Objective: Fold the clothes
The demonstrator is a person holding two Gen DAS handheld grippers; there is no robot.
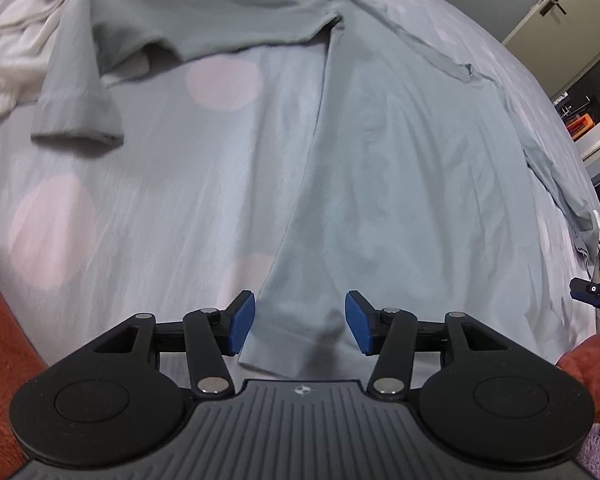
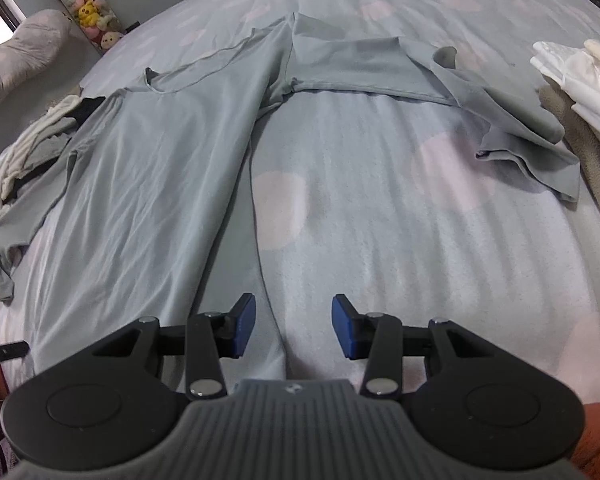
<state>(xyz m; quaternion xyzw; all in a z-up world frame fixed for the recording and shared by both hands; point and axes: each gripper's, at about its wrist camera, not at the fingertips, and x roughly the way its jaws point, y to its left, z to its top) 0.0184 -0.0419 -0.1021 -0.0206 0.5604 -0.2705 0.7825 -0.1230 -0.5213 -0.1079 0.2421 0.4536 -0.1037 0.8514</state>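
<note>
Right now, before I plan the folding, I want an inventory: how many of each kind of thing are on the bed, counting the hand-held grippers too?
Grey shirt, spread out: 1
Heap of unfolded clothes: 1
Stack of white clothes: 1
Hand-held grippers: 2, the left hand-held gripper and the right hand-held gripper
Total: 5

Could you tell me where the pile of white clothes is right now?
In the right wrist view the white clothes sit at the far right edge of the bed, just beyond the grey shirt's right sleeve.
</note>
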